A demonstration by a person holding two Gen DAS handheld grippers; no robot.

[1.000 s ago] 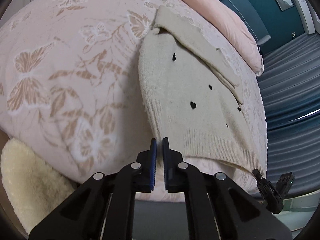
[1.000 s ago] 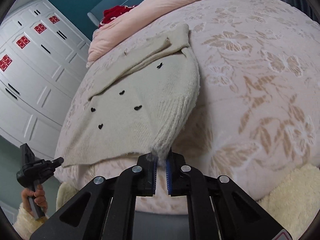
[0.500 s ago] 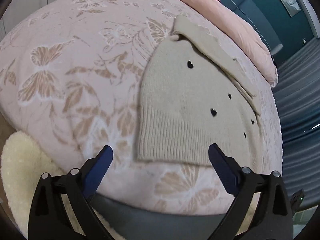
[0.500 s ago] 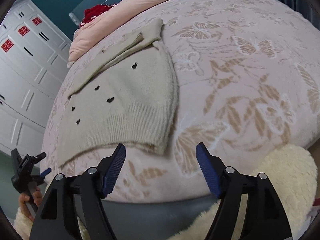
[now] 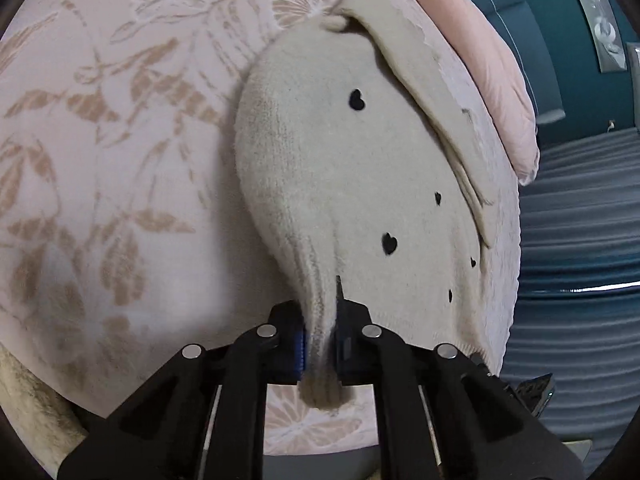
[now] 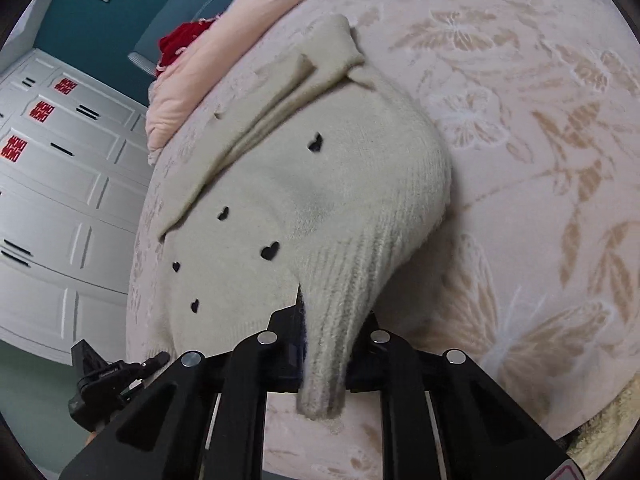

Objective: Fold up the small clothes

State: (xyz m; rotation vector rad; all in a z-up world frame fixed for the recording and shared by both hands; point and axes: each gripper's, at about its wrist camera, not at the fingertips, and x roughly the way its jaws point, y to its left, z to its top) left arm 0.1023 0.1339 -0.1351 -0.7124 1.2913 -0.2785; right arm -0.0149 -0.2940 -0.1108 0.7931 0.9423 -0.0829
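A cream knitted sweater (image 5: 340, 168) with small black hearts lies on a pink floral bedspread (image 5: 100, 140); a sleeve is folded across its far side. My left gripper (image 5: 320, 344) is shut on the ribbed hem at the sweater's near left corner, and the hem bunches up between the pads. In the right wrist view the same sweater (image 6: 320, 200) shows, and my right gripper (image 6: 326, 356) is shut on the ribbed hem at its near right corner, lifting it off the bedspread (image 6: 540, 140).
A folded pink quilt (image 5: 492, 64) lies along the far edge of the bed, with something red (image 6: 180, 44) on it. White cabinet doors (image 6: 52, 200) stand to the left in the right wrist view. A fluffy cream cover (image 5: 28, 412) lies by the near edge.
Half a second ago both grippers were open, short of the hem. Now both have moved in and shut on the sweater's hem corners, which are raised.
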